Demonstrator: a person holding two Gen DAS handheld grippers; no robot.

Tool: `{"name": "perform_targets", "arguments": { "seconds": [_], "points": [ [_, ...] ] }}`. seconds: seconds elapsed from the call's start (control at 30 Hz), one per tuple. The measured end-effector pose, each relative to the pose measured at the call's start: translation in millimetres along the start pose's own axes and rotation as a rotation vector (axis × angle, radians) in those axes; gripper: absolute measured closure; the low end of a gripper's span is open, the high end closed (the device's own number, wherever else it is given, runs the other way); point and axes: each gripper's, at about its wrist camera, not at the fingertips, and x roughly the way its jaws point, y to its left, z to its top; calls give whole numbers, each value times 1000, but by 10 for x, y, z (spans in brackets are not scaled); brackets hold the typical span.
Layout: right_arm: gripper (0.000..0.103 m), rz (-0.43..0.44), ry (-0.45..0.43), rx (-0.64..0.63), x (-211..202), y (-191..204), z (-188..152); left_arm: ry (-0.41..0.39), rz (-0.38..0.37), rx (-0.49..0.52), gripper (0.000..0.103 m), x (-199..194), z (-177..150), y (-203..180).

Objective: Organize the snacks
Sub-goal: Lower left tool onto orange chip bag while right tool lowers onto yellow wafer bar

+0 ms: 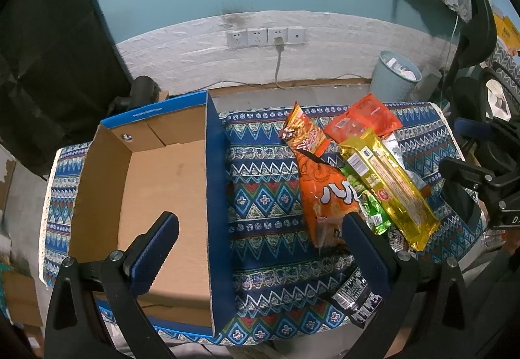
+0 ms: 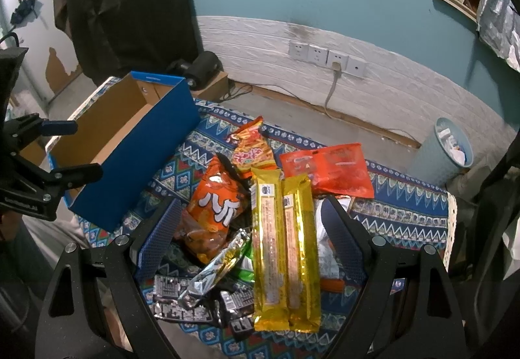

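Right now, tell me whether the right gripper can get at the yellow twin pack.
Probably yes. The right gripper is open above the snack pile, and the yellow twin pack lies on top between its fingers with nothing over it. The orange chip bag beside it may get brushed.

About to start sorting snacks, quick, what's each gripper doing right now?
Left gripper: open, holding nothing, straddling the box wall.
Right gripper: open, holding nothing, above the snack pile.

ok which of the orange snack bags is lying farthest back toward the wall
The flat red-orange pouch, behind the two yellow packs. The orange chip bag and striped orange bag lie left, toward the box.
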Motion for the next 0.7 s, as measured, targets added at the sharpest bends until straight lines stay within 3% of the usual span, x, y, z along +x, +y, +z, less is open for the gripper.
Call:
{"name": "perform_targets", "arguments": {
  "seconds": [0.27, 0.7],
  "points": [
    [16, -27, 21, 39, 61, -195, -52, 46, -34, -5, 1, 169, 40, -59],
    [17, -72, 174, 134, 597, -763, -285, 182, -72, -12, 1, 861, 147, -318]
  ]
}}
